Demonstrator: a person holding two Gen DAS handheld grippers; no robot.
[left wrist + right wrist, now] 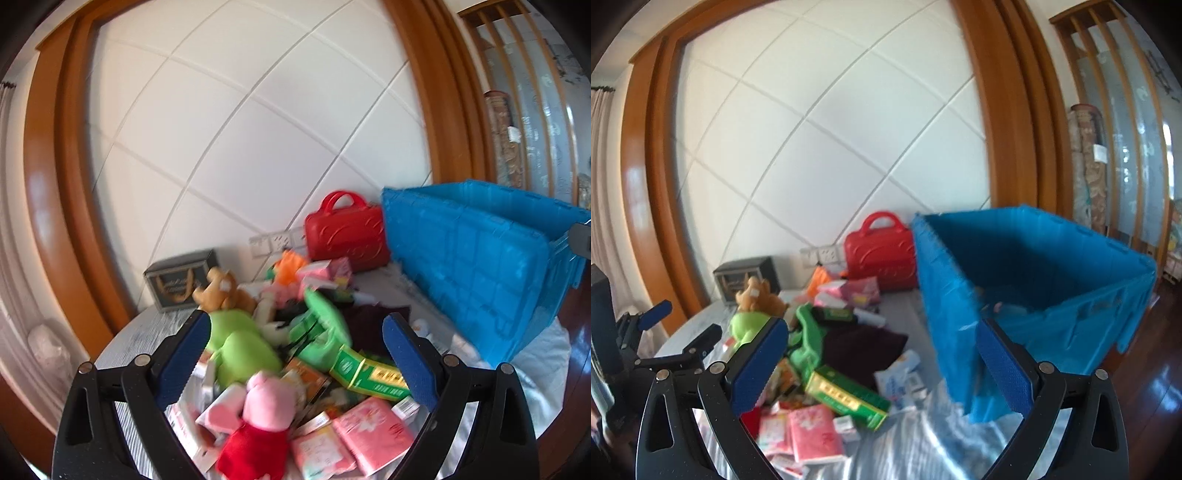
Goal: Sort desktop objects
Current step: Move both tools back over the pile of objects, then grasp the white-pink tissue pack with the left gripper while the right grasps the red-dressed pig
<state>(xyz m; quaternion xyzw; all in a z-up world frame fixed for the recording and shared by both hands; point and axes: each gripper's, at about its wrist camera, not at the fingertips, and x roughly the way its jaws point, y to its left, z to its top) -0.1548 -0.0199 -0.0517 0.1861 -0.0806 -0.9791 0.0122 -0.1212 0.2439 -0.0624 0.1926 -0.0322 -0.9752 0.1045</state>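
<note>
Left claw [295, 354]: jaws spread wide, holding nothing, above the toy pile.
Right claw [882, 365]: jaws wide apart, empty, between pile and crate.
Pile on table [923, 443]: pink pig plush [266, 410], green box [846, 397], pink packets [816, 435], brown plush [757, 295].
Blue crate [1052, 280]: open-topped, right of the pile.
Red case [881, 254]: behind the pile, against the wall.

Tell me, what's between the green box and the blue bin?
In the right wrist view, white tissue packs lie on the cloth between the green box and the blue bin.
</note>
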